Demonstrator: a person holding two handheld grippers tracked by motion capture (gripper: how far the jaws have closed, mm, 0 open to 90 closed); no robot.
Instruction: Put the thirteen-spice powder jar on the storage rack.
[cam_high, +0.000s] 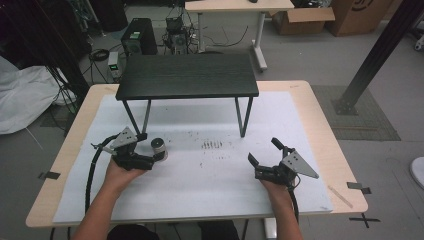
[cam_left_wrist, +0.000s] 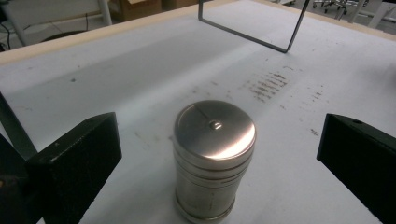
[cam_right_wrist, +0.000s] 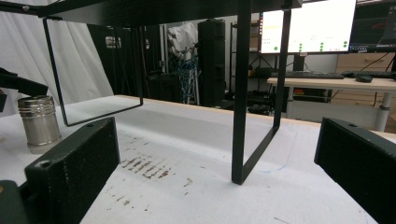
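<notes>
Lining up on the steel canister (cam_left_wrist: 214, 158), upright on the white tabletop (cam_high: 210, 170) by the black riser shelf (cam_high: 187, 75). Left hand-held gripper (cam_left_wrist: 219, 154) spread wide around it, not touching. Centre first, clamp low on the body. Right hand-held gripper (cam_high: 264, 151) released, well apart.

Canister (cam_left_wrist: 214, 158): brushed metal, satin sheen, lid top glossy with a bright glare patch; ridged bands around the body.
Left gripper (cam_left_wrist: 217, 154) jaws: black, matt, plastic-looking, faintly grainy.
Right gripper (cam_right_wrist: 217, 177) jaws: same matt black finish.
Mat (cam_high: 210, 170) over the desk: white, matt, paper- or cloth-like, scuffed with dark brown marks near its centre.
Desk (cam_high: 320, 125) edges: pale wood-look laminate, smooth.
Shelf (cam_high: 187, 75) at the far edge: black wood-grain top, matt; thin legs of dark metal.
</notes>
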